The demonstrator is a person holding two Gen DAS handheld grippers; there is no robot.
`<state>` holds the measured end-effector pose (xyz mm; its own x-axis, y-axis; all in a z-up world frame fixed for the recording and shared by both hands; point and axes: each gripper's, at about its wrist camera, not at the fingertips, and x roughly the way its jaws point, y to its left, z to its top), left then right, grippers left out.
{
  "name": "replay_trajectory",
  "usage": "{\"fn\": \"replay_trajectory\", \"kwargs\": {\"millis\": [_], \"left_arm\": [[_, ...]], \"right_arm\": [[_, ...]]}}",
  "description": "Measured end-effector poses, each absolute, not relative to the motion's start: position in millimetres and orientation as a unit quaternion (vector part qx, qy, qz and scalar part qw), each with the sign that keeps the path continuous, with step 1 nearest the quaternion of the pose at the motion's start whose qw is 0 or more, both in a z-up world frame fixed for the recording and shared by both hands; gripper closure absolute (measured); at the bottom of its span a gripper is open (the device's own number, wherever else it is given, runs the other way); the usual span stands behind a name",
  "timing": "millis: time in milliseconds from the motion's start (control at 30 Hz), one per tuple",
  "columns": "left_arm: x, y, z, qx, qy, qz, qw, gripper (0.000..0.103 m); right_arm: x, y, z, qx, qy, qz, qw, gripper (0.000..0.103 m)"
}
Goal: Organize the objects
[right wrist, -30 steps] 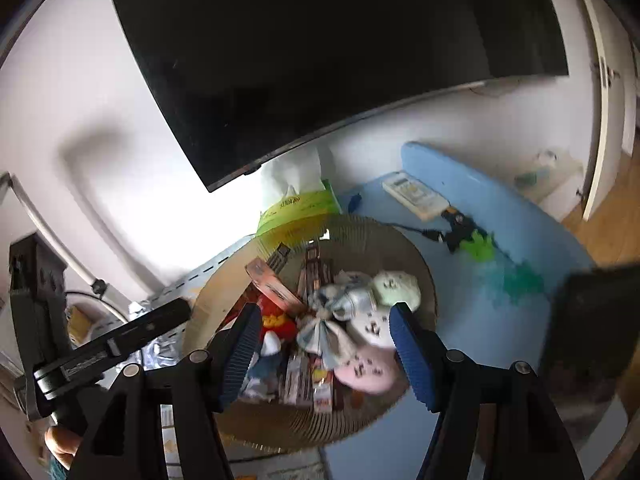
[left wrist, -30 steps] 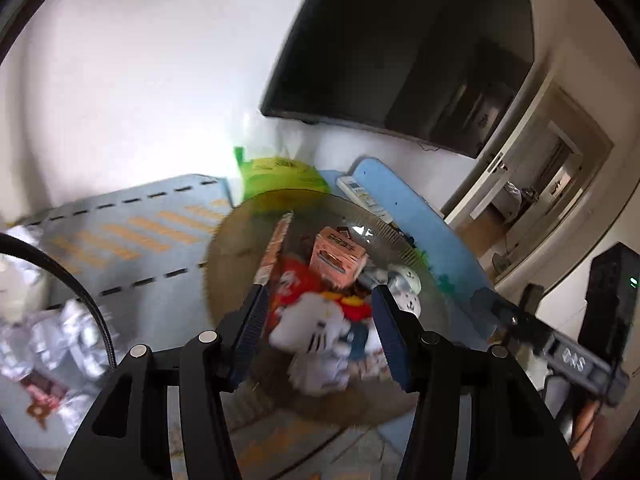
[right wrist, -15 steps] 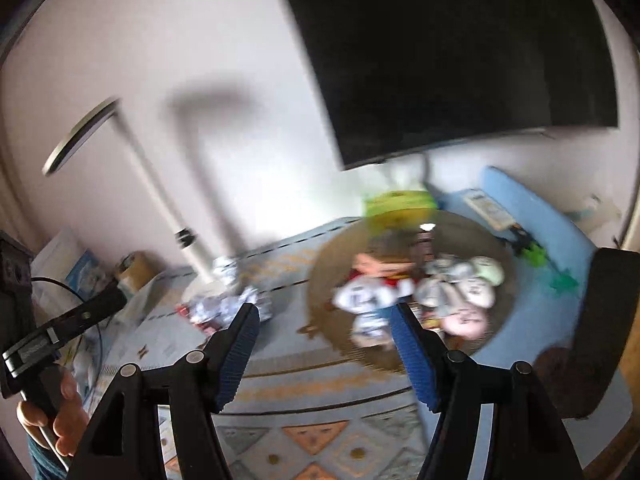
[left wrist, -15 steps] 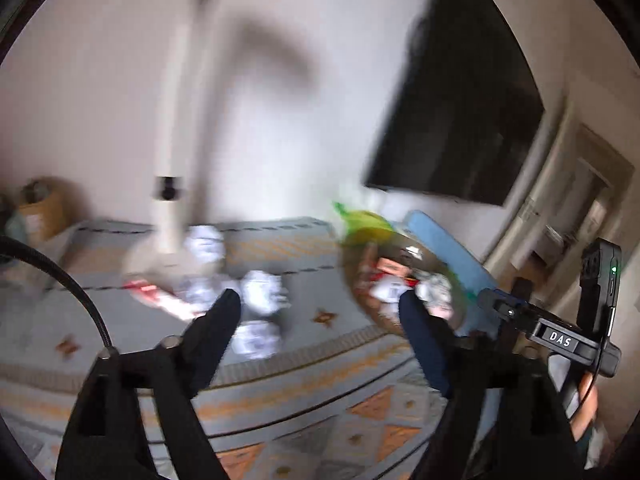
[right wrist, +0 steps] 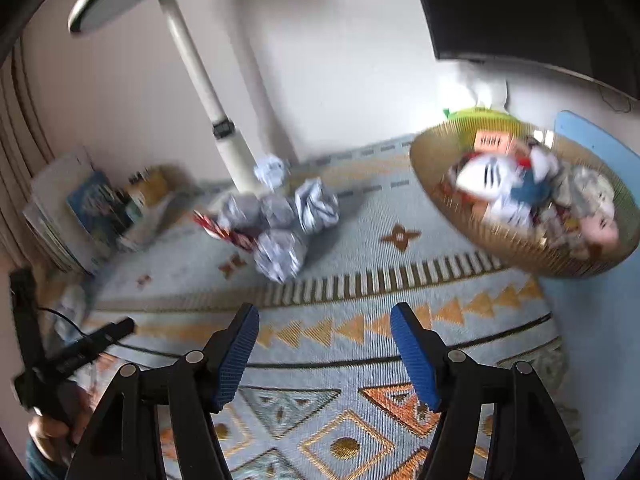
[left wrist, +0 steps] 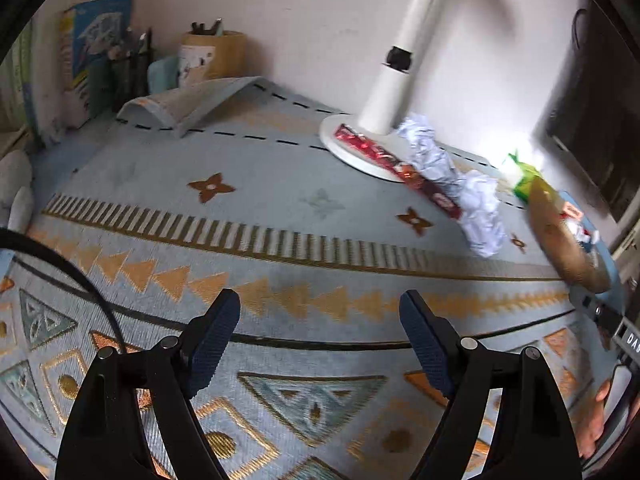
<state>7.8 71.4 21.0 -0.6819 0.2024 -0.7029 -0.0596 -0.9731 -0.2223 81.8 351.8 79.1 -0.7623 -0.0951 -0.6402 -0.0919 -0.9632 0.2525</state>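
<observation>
My left gripper (left wrist: 320,312) is open and empty above the patterned mat (left wrist: 248,216). My right gripper (right wrist: 325,326) is open and empty over the same mat (right wrist: 360,340). Several crumpled paper balls (right wrist: 280,224) lie by the lamp base, with a red snack wrapper (right wrist: 218,232) among them. In the left wrist view the paper balls (left wrist: 478,208) and the red wrapper (left wrist: 396,162) lie across the lamp base (left wrist: 352,148). A round woven basket (right wrist: 500,240) holds plush toys and small boxes at the right; it shows at the right edge of the left wrist view (left wrist: 560,236).
A white desk lamp (right wrist: 204,80) stands at the back wall. A pen holder (left wrist: 212,54), books (left wrist: 96,40) and a folded mat edge (left wrist: 188,100) sit at the back left. A green tissue pack (right wrist: 480,114) and a dark screen (right wrist: 540,12) are behind the basket.
Both grippers have swung left and back from over the basket to the open mat. The basket now sits at the right of both views. Both stay open and empty.
</observation>
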Motion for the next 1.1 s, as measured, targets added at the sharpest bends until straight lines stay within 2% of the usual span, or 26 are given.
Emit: {"fn": "replay_trajectory", "kwargs": {"millis": [367, 500, 900, 1100], "left_arm": [[7.4, 77.2, 11.1, -0.405, -0.070, 0.909, 0.066, 0.022], [6.4, 75.2, 9.9, -0.410, -0.075, 0.907, 0.061, 0.022], [0.9, 84.1, 3.5, -0.430, -0.042, 0.901, 0.042, 0.022], [1.8, 74.3, 2.6, -0.426, -0.062, 0.902, 0.027, 0.022]], "right_arm": [[75.2, 343.2, 56.5, 0.348, -0.107, -0.931, -0.029, 0.034], [74.2, 336.8, 56.5, 0.348, -0.090, -0.933, -0.028, 0.023], [72.7, 340.0, 53.8, 0.363, -0.094, -0.926, -0.039, 0.020], [67.1, 336.7, 49.3, 0.382, -0.090, -0.919, -0.026, 0.020]]}}
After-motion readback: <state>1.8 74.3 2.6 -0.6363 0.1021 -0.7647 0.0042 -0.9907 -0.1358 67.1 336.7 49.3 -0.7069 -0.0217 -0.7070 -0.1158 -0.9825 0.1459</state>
